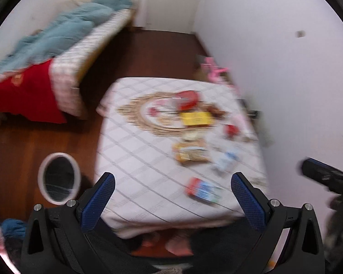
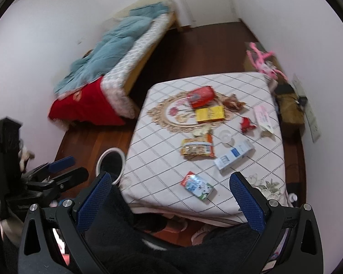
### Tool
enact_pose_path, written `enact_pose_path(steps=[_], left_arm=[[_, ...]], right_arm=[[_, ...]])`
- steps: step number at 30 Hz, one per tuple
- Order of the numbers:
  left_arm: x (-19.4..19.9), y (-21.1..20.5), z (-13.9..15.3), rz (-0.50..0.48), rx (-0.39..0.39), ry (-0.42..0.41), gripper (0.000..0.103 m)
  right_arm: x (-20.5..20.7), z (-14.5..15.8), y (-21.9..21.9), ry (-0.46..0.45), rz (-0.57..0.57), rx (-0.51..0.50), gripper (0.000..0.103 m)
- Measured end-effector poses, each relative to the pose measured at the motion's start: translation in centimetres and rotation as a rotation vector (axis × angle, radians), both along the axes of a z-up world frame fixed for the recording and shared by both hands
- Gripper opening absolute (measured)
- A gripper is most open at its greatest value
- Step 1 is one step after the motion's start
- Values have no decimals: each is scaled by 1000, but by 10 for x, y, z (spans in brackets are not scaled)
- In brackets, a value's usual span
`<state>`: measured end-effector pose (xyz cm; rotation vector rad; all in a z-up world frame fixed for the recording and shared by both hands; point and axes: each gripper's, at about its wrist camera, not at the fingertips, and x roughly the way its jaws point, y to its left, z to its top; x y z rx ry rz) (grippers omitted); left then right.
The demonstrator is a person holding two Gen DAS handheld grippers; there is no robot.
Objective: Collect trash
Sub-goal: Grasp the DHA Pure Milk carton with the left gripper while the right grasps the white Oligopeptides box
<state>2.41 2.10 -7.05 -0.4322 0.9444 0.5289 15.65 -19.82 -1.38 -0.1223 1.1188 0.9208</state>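
Observation:
Several pieces of trash lie on a table with a white checked cloth: a red and blue snack packet near the front, a blue and white carton, an orange wrapper, a yellow box, a red packet, a clear cup and a crumpled red wrapper. A white-rimmed bin stands on the floor left of the table; it also shows in the left wrist view. My right gripper is open above the table's front edge. My left gripper is open and empty, also before the table.
A bed with a teal blanket and red cloth stands at the back left. Pink toys and a brown box sit right of the table by the wall. Dark wood floor runs between bed and table. My legs in dark fabric fill the foreground.

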Motion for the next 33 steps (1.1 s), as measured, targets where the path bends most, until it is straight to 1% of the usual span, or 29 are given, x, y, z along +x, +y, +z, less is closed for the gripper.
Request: enact_pose_path(steps=[2,4,5,6,7,9,11,13,18,20,21,22,23,24,25,27,28,30,33], left_arm=[[12,17,-35,60,35,72,103],[22,33,-70,101,33,131,103],[29,41,-91,120,23,171,103],[34,47,-107,129,14,200,103],[39,53,-123,139,5,229,103],[47,64,-154,152,-21,279,103],[55,71,-174,163,-40,317,103],[63,77,-195,165,-72,347,103],[73,76,-220,167,-115,395,103],[77,75,-228,169,-127,408,103],[78,74,-230,169,-128,414,103],[79,72,-232,167,-131,421,103],[80,70,-231,166,-132,426,103],[80,68,-230,163,-135,427,103],[80,63,-228,158,-137,426,103],[80,52,-220,143,-155,411,103],[79,44,-214,135,-176,398,103],[79,25,-207,125,-252,370,103],[82,-3,-207,132,-403,328,103]], right_arm=[[12,-20,2,11,-71,-19,103],[34,-59,5,53,-172,-44,103],[42,-72,7,71,-205,-56,103],[56,-97,11,95,-255,-76,103],[63,-112,13,106,-281,-94,103],[84,-153,22,151,-339,-144,103],[101,-187,32,177,-383,-188,98],[115,-214,42,189,-410,-231,90],[138,-263,58,251,-445,-279,80],[140,-276,65,283,-438,-294,75],[142,-283,69,291,-430,-307,69],[142,-286,72,288,-420,-321,61],[142,-288,75,276,-409,-339,60],[141,-286,76,262,-399,-340,53],[140,-285,77,266,-375,-336,49],[135,-280,73,244,-340,-356,46],[131,-277,68,222,-320,-369,45],[123,-270,54,192,-288,-385,45],[107,-261,20,149,-277,-409,44]])
